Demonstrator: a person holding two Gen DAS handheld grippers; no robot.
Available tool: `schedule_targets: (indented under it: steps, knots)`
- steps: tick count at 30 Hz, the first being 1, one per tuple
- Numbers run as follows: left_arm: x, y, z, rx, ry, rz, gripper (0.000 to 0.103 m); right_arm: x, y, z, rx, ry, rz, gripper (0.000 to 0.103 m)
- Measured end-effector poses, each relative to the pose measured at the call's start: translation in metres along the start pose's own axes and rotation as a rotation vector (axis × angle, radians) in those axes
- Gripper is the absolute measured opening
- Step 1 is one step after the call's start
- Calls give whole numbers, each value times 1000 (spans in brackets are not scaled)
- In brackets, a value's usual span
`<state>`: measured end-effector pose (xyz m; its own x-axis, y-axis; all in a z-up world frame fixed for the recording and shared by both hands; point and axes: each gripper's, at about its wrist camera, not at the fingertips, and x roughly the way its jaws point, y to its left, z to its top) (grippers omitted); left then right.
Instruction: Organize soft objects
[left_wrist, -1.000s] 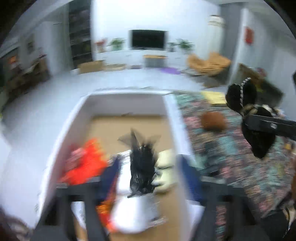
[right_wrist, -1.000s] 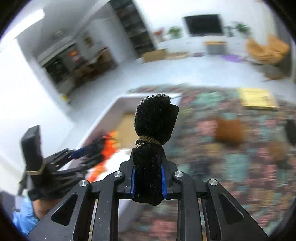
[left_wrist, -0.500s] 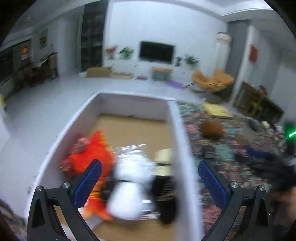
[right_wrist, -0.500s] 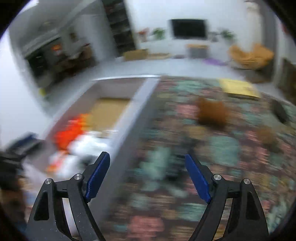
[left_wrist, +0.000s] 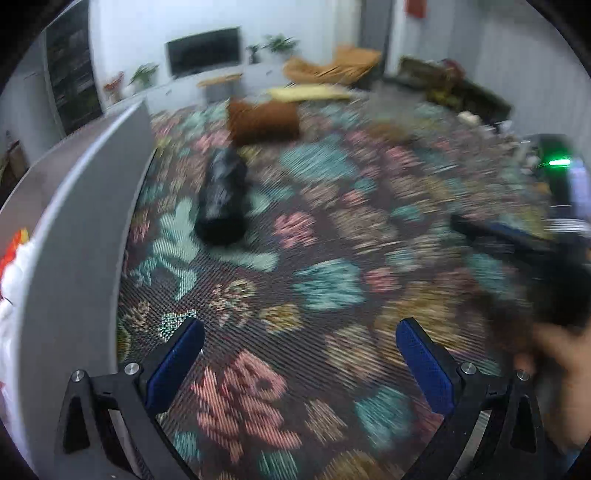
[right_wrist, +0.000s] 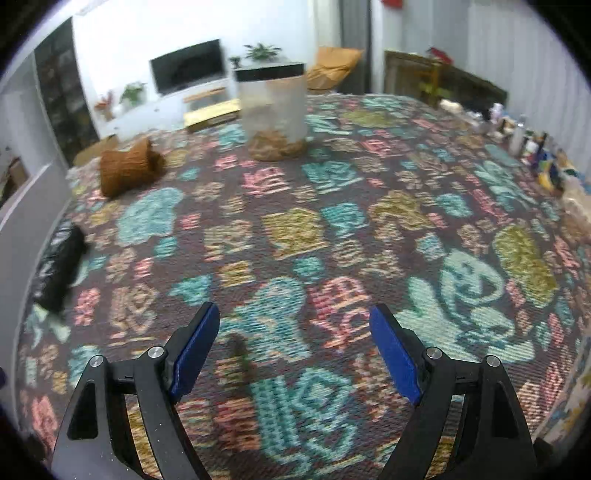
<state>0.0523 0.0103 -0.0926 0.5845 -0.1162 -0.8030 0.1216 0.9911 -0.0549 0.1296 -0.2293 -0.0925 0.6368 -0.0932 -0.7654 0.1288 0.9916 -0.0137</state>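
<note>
My left gripper (left_wrist: 301, 354) hangs open over the patterned rug (left_wrist: 325, 288) with nothing between its blue pads. Ahead of it a black soft object (left_wrist: 221, 199) lies on the rug beside the white box wall (left_wrist: 85, 221), and a brown soft object (left_wrist: 264, 120) lies farther back. My right gripper (right_wrist: 295, 347) is also open and empty above the rug (right_wrist: 332, 236). In its view the brown soft object (right_wrist: 127, 168) lies far left and the black one (right_wrist: 61, 266) at the left edge. In the left wrist view the right gripper (left_wrist: 517, 243) is a blur.
Orange and white toys (left_wrist: 14, 251) show inside the box at the far left. A translucent container with a black lid (right_wrist: 271, 107) stands on the rug over a brown lump (right_wrist: 277, 146). Bottles (right_wrist: 535, 147) line the right edge. A hand (left_wrist: 561, 354) shows at the right.
The right gripper opened and the black plush it held is gone from its jaws. The left jaws spread wide. Both views swung from the box to the rug and sank.
</note>
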Motion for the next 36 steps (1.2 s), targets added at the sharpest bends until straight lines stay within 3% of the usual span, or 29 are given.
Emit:
schedule_targets:
  steps: [3, 7, 36]
  knots:
    - [32, 9, 3, -25, 36, 65, 103, 9, 4, -3, -29, 30, -17, 87]
    - [43, 17, 8, -59, 20, 65, 103, 16, 7, -3, -45, 35, -13, 90]
    - [42, 16, 7, -46, 32, 47, 103, 15, 9, -4, -50, 37, -15, 92]
